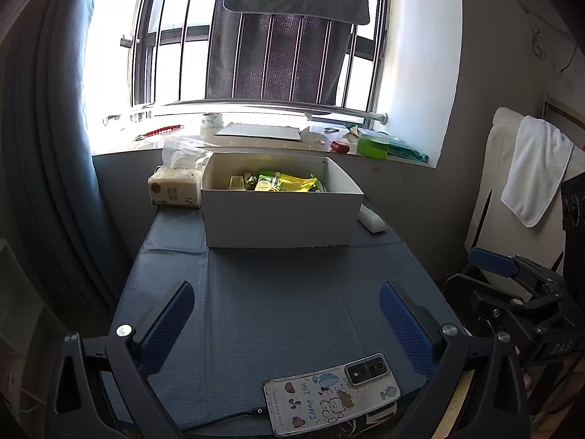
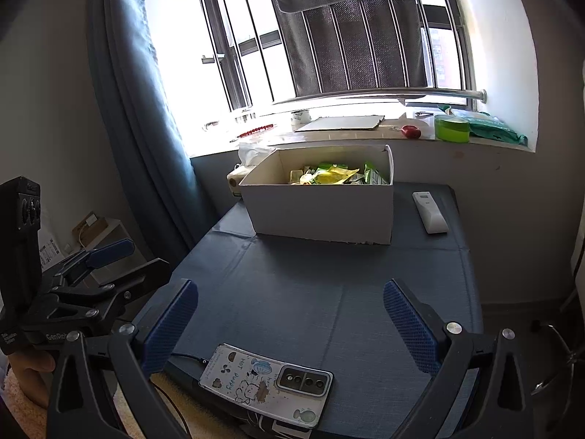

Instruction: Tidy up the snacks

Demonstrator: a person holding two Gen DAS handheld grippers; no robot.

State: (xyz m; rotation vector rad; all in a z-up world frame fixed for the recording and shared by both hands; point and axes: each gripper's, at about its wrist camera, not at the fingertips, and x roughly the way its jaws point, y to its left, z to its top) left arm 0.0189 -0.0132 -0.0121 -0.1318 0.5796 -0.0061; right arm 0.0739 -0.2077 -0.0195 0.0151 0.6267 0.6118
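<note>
Phone nearest; both grippers' fingers wide, empty; snack box long axis left-right.

Two black handheld claws w/ blue ribbed pads, side by side, both level and facing fwd. Left claw: fingers spread wide, nothing between them. Right claw: same, spread wide and empty. A bare hand grips the left claw's handle, partly visible at the frame edge.
</note>
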